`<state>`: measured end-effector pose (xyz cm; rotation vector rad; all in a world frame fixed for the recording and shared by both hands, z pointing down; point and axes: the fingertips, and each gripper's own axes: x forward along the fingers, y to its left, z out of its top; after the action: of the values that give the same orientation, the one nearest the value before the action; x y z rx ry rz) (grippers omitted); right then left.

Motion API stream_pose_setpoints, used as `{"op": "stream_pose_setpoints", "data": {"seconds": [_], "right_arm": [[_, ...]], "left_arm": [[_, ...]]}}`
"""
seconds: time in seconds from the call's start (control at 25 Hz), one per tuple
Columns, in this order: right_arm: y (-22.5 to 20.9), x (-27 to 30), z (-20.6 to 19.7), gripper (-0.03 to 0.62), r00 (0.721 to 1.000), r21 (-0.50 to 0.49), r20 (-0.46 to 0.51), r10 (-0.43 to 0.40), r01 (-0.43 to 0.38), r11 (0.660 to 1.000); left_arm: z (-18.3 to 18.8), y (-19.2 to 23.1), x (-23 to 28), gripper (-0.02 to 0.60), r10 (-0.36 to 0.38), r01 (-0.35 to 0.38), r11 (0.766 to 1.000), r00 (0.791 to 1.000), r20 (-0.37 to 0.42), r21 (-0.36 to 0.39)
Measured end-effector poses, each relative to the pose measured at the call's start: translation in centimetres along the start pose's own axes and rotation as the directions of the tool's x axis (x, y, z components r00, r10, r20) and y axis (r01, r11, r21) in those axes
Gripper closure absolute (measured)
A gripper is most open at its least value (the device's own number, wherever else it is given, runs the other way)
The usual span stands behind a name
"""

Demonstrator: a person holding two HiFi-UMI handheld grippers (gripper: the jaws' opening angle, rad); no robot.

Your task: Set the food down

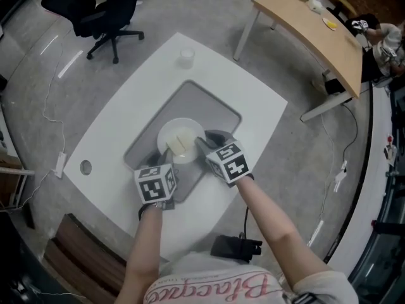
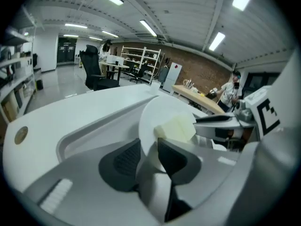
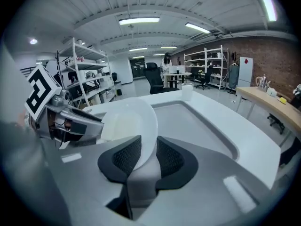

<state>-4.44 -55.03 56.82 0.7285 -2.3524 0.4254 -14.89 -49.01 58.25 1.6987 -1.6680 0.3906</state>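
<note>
Centrally, a white table [image 1: 120,116] is seen, with a grey tray [image 1: 212,103] laid on it. A white plate [image 1: 171,130] is seated in the tray, and a pale yellow block of food [image 1: 181,143] is carried on it. The plate's rim is straddled at one side by the left gripper [image 2: 149,149] and at the other by the right gripper [image 3: 148,154]. Both pairs of jaws are spread, the rim between the pads but not pinched. A small cup [image 1: 186,57] is stood beyond the tray.

Pale yellow food block [image 1: 181,145] on a round white plate [image 1: 169,130].
The plate lies flat in the middle of a grey tray [image 1: 204,101]; the block sits toward the plate's 6 o'clock edge.
</note>
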Motion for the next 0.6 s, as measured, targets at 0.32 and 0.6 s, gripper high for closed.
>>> {"op": "stream_pose_setpoints", "data": {"seconds": [0.32, 0.6], "right_arm": [[-0.7, 1.4, -0.4, 0.577, 0.981, -0.211, -0.083, -0.177, 0.156, 0.965], [-0.9, 0.4, 1.0, 0.591, 0.973, -0.226, -0.003, -0.232, 0.225, 0.948]], "left_arm": [[0.3, 1.5, 0.8, 0.515, 0.180, -0.177, 0.966, 0.984, -0.003, 0.187], [0.0, 2.0, 0.5, 0.551, 0.213, -0.216, 0.955, 0.976, 0.037, 0.204]]}}
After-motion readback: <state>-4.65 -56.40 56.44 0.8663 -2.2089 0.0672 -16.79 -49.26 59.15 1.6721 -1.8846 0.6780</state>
